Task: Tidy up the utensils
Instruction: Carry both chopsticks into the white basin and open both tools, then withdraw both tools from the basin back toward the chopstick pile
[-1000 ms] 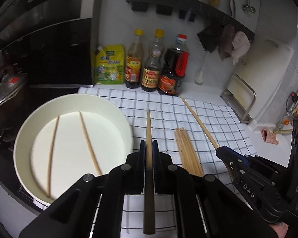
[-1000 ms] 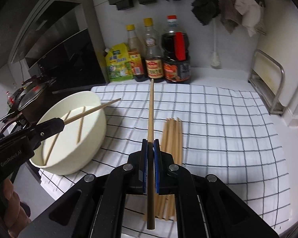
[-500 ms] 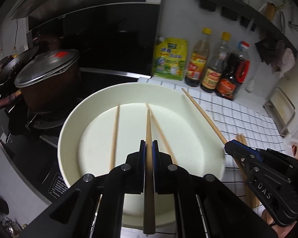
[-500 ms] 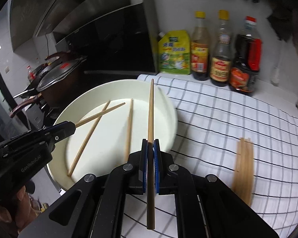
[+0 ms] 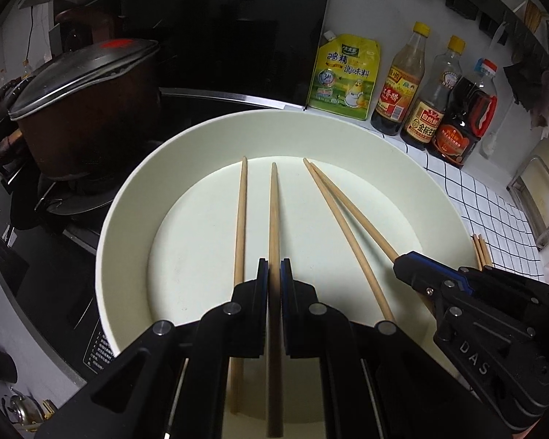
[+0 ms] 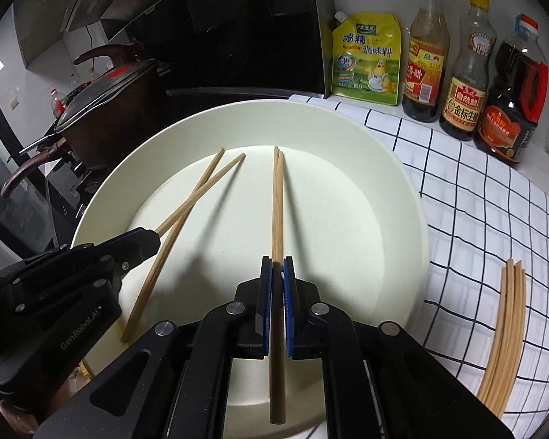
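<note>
A wide white bowl (image 5: pixel 128 201) (image 6: pixel 402 183) fills both views. My left gripper (image 5: pixel 273 267) (image 6: pixel 153 237) is shut on a wooden chopstick (image 5: pixel 273 201) that points into the bowl. A loose chopstick (image 5: pixel 241 219) lies just left of it on the bowl's floor. My right gripper (image 6: pixel 277 263) (image 5: pixel 400 259) is shut on another chopstick (image 6: pixel 275 201), held just above a second loose chopstick (image 5: pixel 347 241) in the bowl. Both grippers hover over the bowl's near side, left and right of each other. A bundle of several chopsticks (image 6: pixel 505 329) lies on the checked cloth (image 6: pixel 475 201) to the right.
A brown pot with a glass lid (image 5: pixel 84 102) sits on the stove left of the bowl. A yellow seasoning pouch (image 5: pixel 344 73) and three sauce bottles (image 5: pixel 424 109) line the back wall. A metal rack (image 5: pixel 538 201) stands at the far right.
Both grippers have moved left from above the checked cloth to over the bowl and sunk lower. Each still holds its chopstick. The bundle stays on the cloth.
</note>
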{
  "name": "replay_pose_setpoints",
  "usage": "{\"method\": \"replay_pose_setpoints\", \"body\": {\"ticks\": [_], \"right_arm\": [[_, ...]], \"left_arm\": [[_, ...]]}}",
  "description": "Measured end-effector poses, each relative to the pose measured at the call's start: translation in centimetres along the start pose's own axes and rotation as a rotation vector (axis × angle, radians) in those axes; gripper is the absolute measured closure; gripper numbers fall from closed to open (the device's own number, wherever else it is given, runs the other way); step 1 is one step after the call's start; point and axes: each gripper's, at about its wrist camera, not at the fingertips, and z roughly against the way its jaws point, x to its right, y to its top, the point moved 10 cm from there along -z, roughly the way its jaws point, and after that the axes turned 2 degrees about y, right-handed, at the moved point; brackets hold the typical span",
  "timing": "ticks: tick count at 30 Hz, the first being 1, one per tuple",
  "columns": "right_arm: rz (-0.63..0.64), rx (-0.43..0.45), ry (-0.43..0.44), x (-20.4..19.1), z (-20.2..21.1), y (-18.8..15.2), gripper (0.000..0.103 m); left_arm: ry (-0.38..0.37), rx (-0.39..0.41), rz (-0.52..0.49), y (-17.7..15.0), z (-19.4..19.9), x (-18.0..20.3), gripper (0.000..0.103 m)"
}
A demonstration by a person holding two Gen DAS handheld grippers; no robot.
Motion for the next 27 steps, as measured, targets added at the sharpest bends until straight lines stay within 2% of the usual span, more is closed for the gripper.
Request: {"method": "replay_pose_setpoints", "body": {"ticks": [8,9,10,11,13,27], "right_arm": [[-0.006,0.002,0.005,-0.4,-0.7,0.7,0.097],[-0.007,0.001,0.007,-0.4,-0.7,0.8,0.097],[-0.006,0.003,0.008,-0.4,-0.6,0.8,0.097],[-0.006,0.008,0.009,-0.4,-0.5,0.8,0.095],[-0.011,0.022,0.005,-0.4,0.0,0.8,0.088],[-0.045,0.061,-0.009,-0.3,2.9,-1.0,0.088]], "left_arm": [[0.007,-0.014,0.015,0.2,-0.6,-0.5,0.094],[0.005,-0.012,0.023,0.2,-0.6,-0.7,0.091],[0.004,-0.009,0.028,0.3,-0.5,-0.8,0.081],[0.008,-0.002,0.031,0.3,-0.3,-1.0,0.07],[0.014,0.008,0.035,0.4,0.0,-1.3,0.06],[0.035,0.009,0.058,-1.4,2.4,-2.8,0.058]]}}
